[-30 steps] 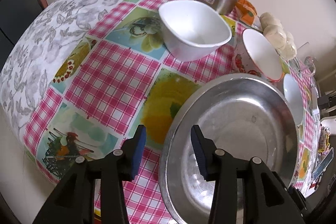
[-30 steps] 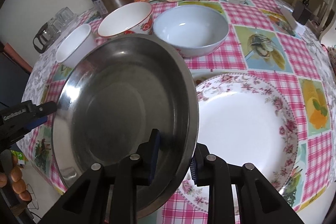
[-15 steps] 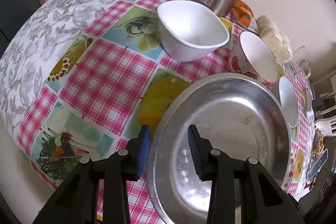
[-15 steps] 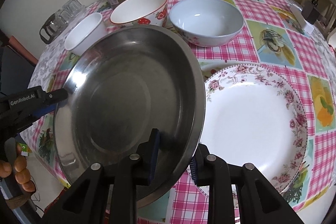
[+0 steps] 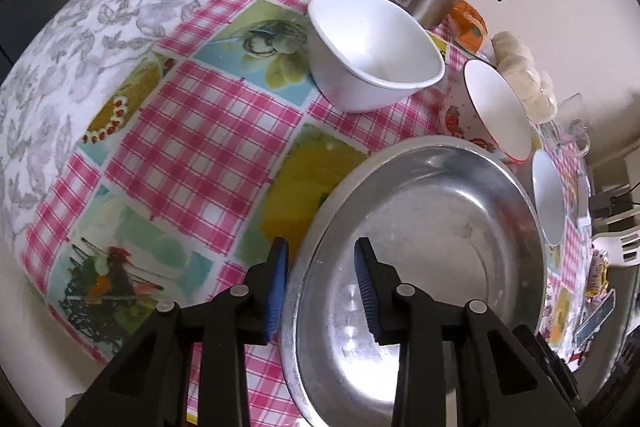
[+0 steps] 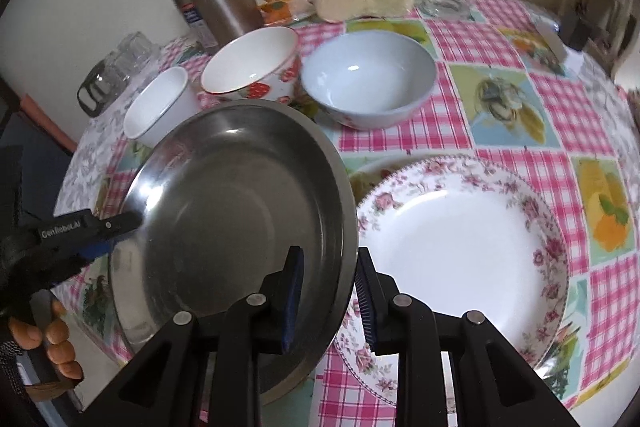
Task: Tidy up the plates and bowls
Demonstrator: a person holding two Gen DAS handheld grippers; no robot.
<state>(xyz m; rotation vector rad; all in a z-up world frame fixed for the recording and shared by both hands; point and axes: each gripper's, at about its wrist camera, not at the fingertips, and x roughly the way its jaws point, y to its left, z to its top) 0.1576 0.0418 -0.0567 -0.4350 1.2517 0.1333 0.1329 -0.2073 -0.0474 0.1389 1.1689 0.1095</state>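
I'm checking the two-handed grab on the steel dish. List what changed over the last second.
The left gripper has just been closing, its jaws narrowing astride the rim of the steel plate; a gap shows at the inner pad, so no firm clamp yet. The right gripper stayed clamped on the opposite rim. The floral plate, the bowls and the thermos kept their places.

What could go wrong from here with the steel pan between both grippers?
The right gripper holds the tilted steel pan only by its rim; it could pivot or slip onto the floral plate.
The left gripper has just been closing with the opposite rim between its jaws, but no firm pinch shows; releasing early may drop the pan.
The pan's far edge is near the strawberry bowl; a swing might knock it.
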